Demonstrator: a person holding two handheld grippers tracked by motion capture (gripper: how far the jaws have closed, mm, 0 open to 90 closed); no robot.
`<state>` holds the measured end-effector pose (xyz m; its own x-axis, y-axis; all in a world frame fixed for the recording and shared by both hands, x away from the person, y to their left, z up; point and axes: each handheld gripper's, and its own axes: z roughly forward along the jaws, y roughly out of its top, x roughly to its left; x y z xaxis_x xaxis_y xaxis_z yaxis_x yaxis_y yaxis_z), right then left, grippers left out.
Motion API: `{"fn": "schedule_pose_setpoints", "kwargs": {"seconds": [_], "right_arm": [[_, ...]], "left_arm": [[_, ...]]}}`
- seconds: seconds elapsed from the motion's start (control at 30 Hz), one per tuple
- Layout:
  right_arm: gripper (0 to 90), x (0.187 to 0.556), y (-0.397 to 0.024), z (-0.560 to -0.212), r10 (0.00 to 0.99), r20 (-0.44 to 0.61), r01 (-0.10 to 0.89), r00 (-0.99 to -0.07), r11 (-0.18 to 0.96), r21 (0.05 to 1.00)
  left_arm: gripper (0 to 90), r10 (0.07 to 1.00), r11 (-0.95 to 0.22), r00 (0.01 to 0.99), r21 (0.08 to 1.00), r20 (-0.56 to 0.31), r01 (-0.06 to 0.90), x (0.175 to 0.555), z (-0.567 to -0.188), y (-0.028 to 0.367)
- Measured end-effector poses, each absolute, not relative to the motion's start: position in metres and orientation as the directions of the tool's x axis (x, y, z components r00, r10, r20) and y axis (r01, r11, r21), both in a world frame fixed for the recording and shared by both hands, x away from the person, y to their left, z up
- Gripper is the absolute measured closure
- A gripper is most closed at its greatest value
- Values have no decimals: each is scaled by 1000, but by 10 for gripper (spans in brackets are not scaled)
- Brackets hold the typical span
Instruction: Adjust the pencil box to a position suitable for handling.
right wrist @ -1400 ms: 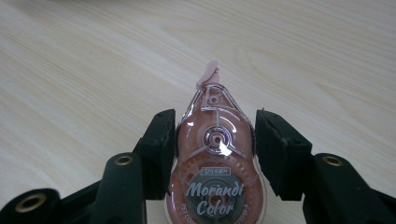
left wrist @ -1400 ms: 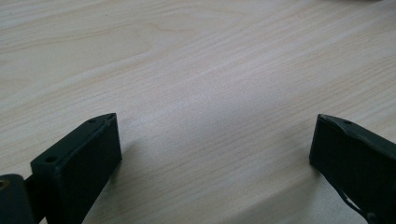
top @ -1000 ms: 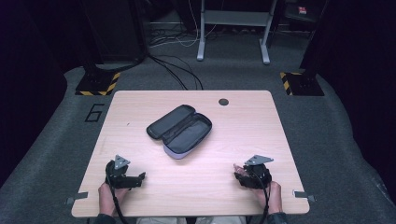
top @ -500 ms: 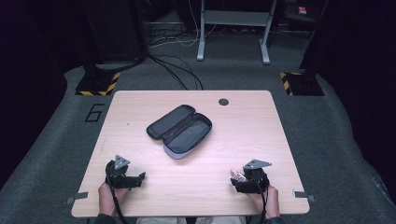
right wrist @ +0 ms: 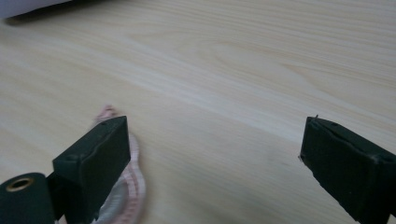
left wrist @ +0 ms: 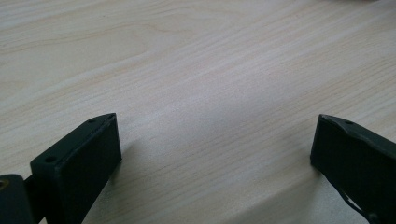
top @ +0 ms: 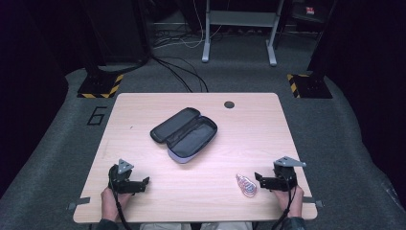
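Note:
An open dark zip case lies in the middle of the wooden table, its lid folded back to the left. A small pink-and-clear looped object lies flat near the front edge. Just to its right is my right gripper, pointing left. Its jaws have just been opening and stand wide in the right gripper view, with nothing between them. There the pink object lies beside and partly behind the left jaw. My left gripper rests open at the front left over bare wood.
A round dark cable hole sits at the table's far edge. The pale edge of the case shows at the top left of the right gripper view. Dark carpet, cables and stand legs lie beyond the table.
The right gripper has opened and drawn back to the right, leaving the pink object on the table. The left gripper and the case have not moved.

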<state>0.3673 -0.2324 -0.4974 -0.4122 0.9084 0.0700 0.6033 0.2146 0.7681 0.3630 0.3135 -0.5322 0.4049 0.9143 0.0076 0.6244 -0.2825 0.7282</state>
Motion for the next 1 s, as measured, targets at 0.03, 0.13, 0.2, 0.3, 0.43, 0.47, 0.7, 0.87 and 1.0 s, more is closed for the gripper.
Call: {"fn": "schedule_pose_setpoints", "kwargs": {"seconds": [0.03,0.13,0.2,0.3,0.43,0.47,0.7,0.87,1.0], "right_arm": [[82,372,-244,-502,925,65,615,-375,196,764],[87,377,-252,-508,939,60,630,-338,178,756],[81,382,-257,-515,946,49,647,-319,180,741],[74,386,-261,-525,950,56,665,-308,173,727],[77,388,-262,-527,952,36,654,-304,181,734],[76,389,-262,-527,952,37,660,-305,184,728],[80,388,-258,-529,954,5,650,-299,200,733],[84,388,-258,-529,957,13,654,-288,187,733],[88,387,-259,-529,955,4,652,-296,199,732]], "left_arm": [[17,914,-283,405,728,8,624,363,-532,313],[8,913,-287,408,727,10,624,363,-532,314],[3,912,-287,410,726,8,625,363,-532,313],[2,912,-291,410,723,12,626,363,-532,313],[0,912,-290,411,715,4,636,364,-531,313],[0,915,-275,404,732,0,623,365,-532,312],[0,904,-250,424,735,-56,630,373,-522,301],[0,897,-233,434,740,-87,631,383,-510,291],[0,896,-237,437,746,-80,622,394,-499,279]]}}
